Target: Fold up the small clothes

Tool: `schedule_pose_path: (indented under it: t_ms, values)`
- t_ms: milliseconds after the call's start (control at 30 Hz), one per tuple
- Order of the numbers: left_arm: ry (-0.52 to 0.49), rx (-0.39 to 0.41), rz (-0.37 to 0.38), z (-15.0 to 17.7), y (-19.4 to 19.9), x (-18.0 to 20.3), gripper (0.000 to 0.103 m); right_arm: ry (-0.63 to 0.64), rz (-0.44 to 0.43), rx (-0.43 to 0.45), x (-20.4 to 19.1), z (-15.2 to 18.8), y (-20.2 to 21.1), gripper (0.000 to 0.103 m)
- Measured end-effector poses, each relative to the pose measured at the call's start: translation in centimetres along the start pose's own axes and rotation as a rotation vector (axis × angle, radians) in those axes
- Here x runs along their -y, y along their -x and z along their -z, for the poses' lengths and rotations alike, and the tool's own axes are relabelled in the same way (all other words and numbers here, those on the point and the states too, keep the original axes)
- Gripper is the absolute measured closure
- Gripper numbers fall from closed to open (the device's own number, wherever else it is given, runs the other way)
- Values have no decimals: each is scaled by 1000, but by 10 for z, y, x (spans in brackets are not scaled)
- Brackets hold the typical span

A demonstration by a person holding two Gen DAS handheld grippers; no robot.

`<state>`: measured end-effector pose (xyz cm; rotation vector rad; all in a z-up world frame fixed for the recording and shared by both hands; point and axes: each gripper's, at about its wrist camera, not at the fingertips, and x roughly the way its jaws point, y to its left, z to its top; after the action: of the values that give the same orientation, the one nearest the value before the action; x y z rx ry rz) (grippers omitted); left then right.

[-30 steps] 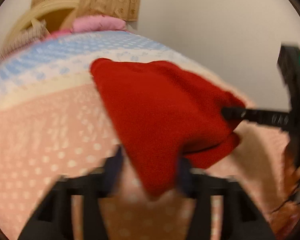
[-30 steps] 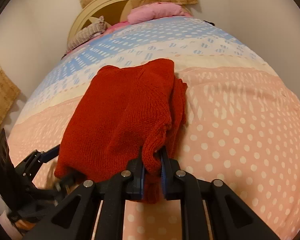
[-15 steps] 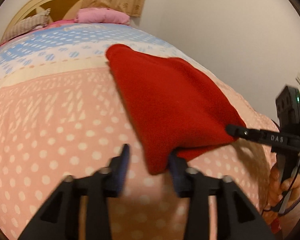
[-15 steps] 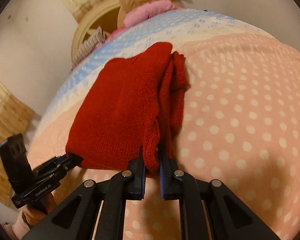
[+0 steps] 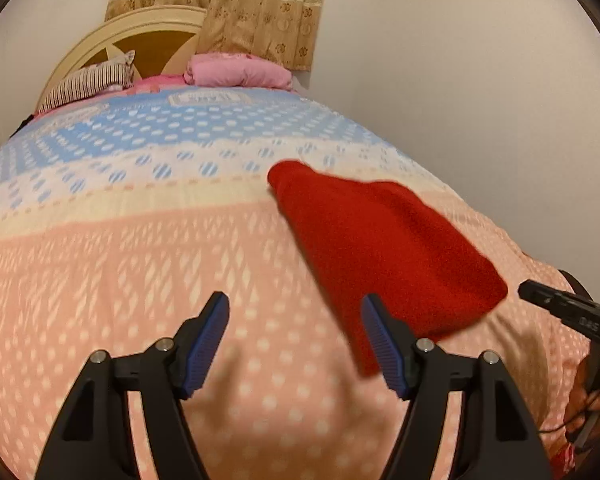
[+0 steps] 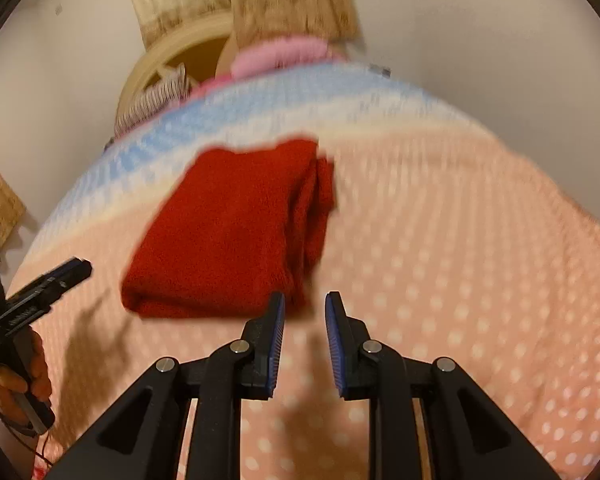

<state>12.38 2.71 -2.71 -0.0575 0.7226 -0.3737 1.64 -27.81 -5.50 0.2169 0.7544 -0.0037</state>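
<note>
A red knitted garment (image 5: 384, 244) lies folded on the dotted bedspread (image 5: 140, 264). It also shows in the right wrist view (image 6: 232, 232), with a folded edge along its right side. My left gripper (image 5: 294, 336) is open and empty, just in front of the garment's near left corner. My right gripper (image 6: 304, 340) is open and empty, just in front of the garment's near right corner. The right gripper's tip shows at the right edge of the left wrist view (image 5: 540, 296). The left gripper's tip shows at the left of the right wrist view (image 6: 72, 272).
A pink pillow (image 5: 240, 72) and a striped pillow (image 5: 88, 84) lie at the headboard (image 5: 100, 44) at the far end. Curtains (image 5: 256, 4) hang behind. A wall (image 5: 460, 80) runs along the bed's right side.
Both grippers have let go of the red garment and opened. Both have drawn back from it. The garment now rests flat on the bed.
</note>
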Motion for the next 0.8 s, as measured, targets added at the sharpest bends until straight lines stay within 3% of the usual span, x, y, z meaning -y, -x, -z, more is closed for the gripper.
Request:
schedule_pose_path:
  t_ms: [167, 267, 367, 433, 500, 567, 800]
  values:
    - [-49, -1, -11, -13, -23, 26, 26, 57, 2, 51, -28, -22, -3, 79]
    - [-65, -33, -36, -8, -44, 39, 26, 98, 4, 64, -46, -28, -16, 79]
    - [-73, -98, -80, 8, -61, 43, 23, 178, 59, 49, -63, -25, -39, 79]
    - [-50, -98, -96, 19, -63, 39, 11, 208, 96, 6, -64, -20, -56, 79]
    - [-31, -116, -103, 23, -65, 36, 8, 213, 129, -55, -56, -7, -78, 79]
    - [-25, -123, -100, 23, -67, 35, 7, 218, 107, 3, -50, 5, -80, 78]
    - [-57, -125, -136, 34, -58, 43, 6, 209, 88, 18, -48, 6, -78, 77]
